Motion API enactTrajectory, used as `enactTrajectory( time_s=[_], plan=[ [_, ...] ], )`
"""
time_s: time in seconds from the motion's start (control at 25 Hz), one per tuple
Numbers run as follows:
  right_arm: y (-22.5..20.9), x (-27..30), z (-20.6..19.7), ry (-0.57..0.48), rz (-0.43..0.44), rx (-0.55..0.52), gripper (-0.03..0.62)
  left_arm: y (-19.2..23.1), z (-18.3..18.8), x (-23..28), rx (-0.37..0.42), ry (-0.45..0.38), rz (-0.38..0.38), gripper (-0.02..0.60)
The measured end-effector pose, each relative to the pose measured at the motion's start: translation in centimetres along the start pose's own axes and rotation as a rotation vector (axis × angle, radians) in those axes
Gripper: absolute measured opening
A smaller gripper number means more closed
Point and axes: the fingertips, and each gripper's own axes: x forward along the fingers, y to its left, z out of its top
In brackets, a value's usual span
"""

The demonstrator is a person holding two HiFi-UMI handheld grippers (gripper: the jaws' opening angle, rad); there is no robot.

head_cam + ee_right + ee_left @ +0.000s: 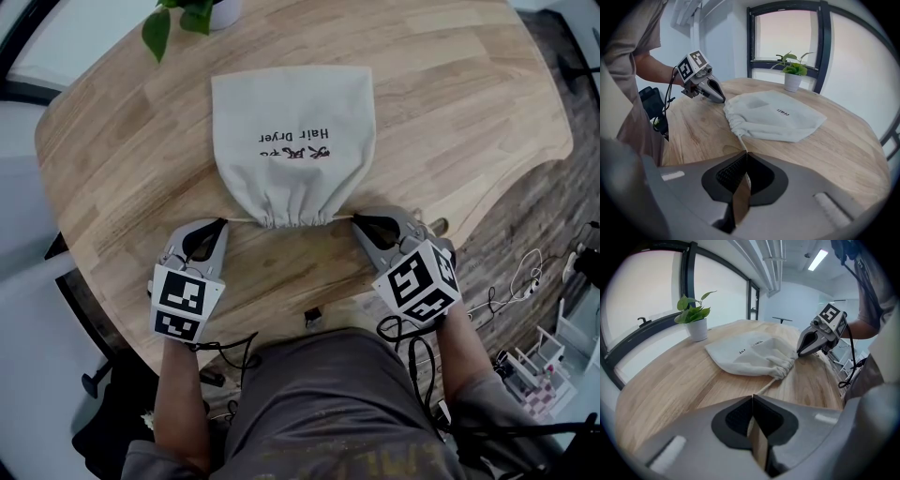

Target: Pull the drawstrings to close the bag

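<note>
The bag [292,141] lies flat on the worktop [450,112], its gathered mouth toward me and midway between my hands. My left hand-held gripper [222,223] is clamped on the left drawstring [242,221]. My right hand-held gripper [357,220] is clamped on the right drawstring [342,217]. Both cords run sideways along one line, opposed. The mouth looks almost fully puckered. The cloth is pale with dark print.

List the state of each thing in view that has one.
bag: lying flat, mouth gathered tight
left gripper: shut on left drawstring
right gripper: shut on right drawstring
left drawstring: taut
right drawstring: taut
potted plant: upright
</note>
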Motion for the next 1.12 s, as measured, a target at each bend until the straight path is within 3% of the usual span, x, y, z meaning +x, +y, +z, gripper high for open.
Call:
enactTrajectory(
  time_s=[0.32, 0.6, 0.92, 1.12],
  plan=[
    [-0.1, 0.1, 0.1, -0.015, -0.012, 0.041, 0.034, 0.2, 0.1, 0.0, -0.032, -0.022, 0.008, 0.009],
    [0.0, -1.6, 1.1, -0.067, -0.032, 0.051, 0.035, -0.1, 0.8, -1.4, -0.003, -0.045, 0.056, 0.009],
    [-4.6, -9.1, 7.4, -0.256, -0.172, 0.013, 0.034, 1.5, 9.9, -7.5, 0.081, -0.227, 0.227, 0.009],
    [-5.0, -15.6, 13.0, -0.381, -0.232, 0.008, 0.035, 2.1, 14.7, -14.1, 0.098, -0.341, 0.32, 0.011]
  ],
)
